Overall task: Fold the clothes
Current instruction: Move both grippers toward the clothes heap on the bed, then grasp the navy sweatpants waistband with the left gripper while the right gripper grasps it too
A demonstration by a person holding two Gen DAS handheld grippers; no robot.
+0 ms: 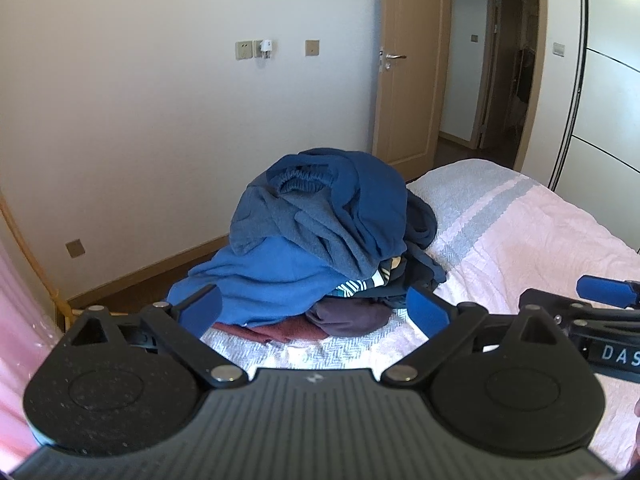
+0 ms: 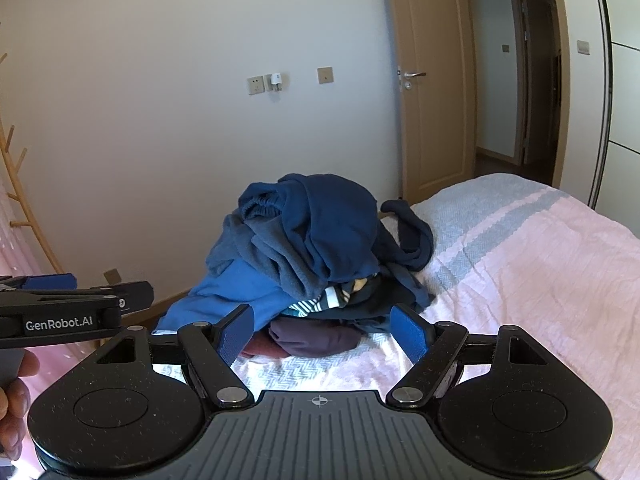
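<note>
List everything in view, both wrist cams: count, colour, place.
clothes pile: 1 heap, mostly blue and navy, on the near end of the bed
striped garment: 1, teal and white, poking out low in the heap
maroon garment: 1, at the bottom front of the heap
bedspread: 1, pink with white and grey bands, right of the heap
door: 1, light wood, open, behind the bed
wall sockets: beige plates on the white wall, one with a white plug
wooden rack: 1, light wood, far left
left gripper: black with blue pads, jaws open, short of the heap
right gripper: same build, jaws open, short of the heap
</note>
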